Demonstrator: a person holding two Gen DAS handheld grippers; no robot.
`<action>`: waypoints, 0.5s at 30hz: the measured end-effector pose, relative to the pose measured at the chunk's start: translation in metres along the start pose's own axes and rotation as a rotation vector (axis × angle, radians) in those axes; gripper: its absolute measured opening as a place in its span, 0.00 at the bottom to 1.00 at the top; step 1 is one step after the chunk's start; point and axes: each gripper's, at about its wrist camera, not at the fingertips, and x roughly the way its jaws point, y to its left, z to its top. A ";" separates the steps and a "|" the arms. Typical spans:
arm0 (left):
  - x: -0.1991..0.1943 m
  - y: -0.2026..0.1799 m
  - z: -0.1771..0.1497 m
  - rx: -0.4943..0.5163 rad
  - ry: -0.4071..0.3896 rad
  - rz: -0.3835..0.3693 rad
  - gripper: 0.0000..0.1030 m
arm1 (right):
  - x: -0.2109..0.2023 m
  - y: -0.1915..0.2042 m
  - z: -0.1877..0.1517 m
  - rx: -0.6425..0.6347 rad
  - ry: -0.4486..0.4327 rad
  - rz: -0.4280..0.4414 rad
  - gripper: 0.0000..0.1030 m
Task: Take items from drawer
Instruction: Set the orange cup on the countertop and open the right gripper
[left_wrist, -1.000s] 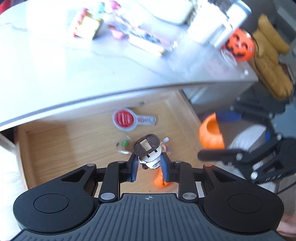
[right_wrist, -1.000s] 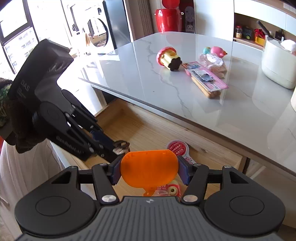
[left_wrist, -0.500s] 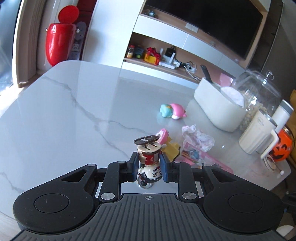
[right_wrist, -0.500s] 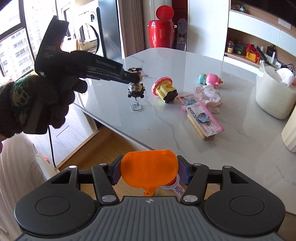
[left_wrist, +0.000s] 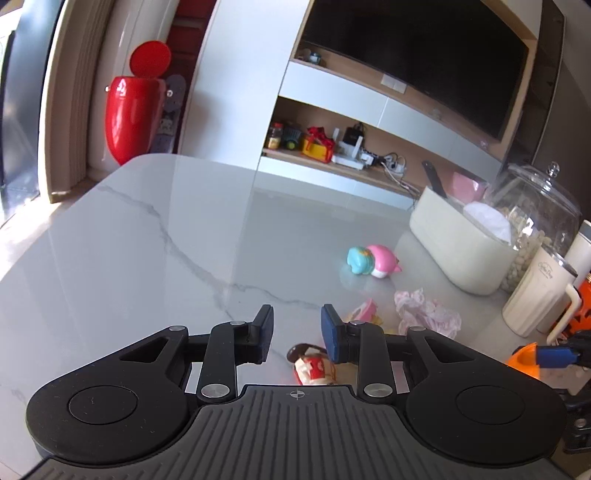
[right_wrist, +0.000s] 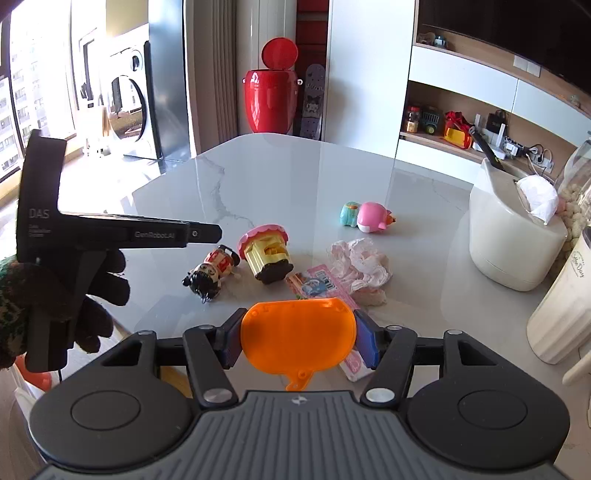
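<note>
the small black-haired figurine toy (right_wrist: 209, 271) lies on the grey marble table (right_wrist: 288, 192), below the left gripper (left_wrist: 297, 334), whose jaws have just spread and hold nothing. the right gripper (right_wrist: 295, 338), tilted downward, clamps a round orange plastic piece (right_wrist: 297, 334).

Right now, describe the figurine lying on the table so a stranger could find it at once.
On the marble table, look near the front edge, left of the yellow toy with a pink top. The figurine lies on its side there: black hair, red-and-white body, the only doll-like thing.
</note>
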 end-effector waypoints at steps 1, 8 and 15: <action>-0.007 0.001 0.005 0.001 -0.015 -0.012 0.30 | 0.008 -0.001 0.002 0.024 0.004 0.009 0.58; -0.064 -0.010 0.000 0.131 -0.002 -0.127 0.30 | 0.062 0.004 0.002 0.067 0.071 0.011 0.59; -0.087 -0.045 -0.049 0.279 0.160 -0.263 0.30 | 0.072 0.005 0.004 0.021 0.065 -0.028 0.68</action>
